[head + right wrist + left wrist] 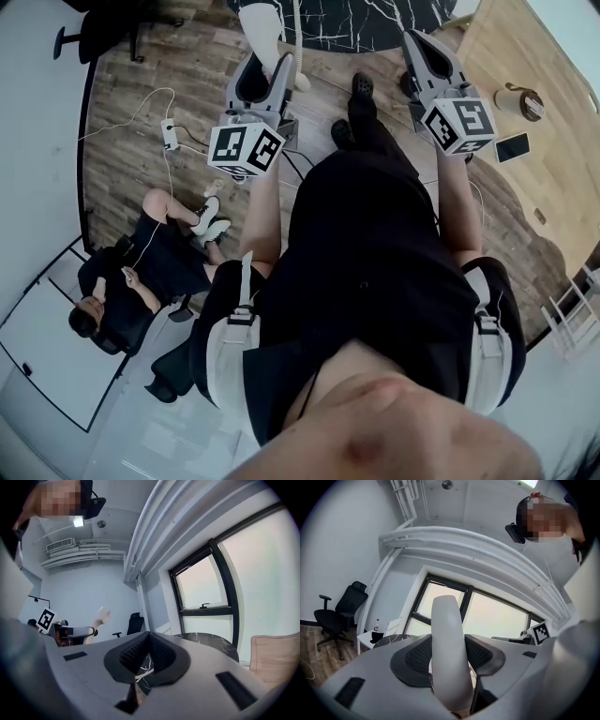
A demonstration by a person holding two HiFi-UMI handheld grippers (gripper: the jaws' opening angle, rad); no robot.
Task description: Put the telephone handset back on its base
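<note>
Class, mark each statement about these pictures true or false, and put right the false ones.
1. The left tongs grip a white handset. True.
2. The right tongs hold a cup. False: their jaws are shut together on nothing.
3. The handset rests on its base. False: it is held up in the air by the left tongs.
4. Another person is seated nearby. True.
5. The table ahead has a red top. False: the table is dark marble with white veins.
</note>
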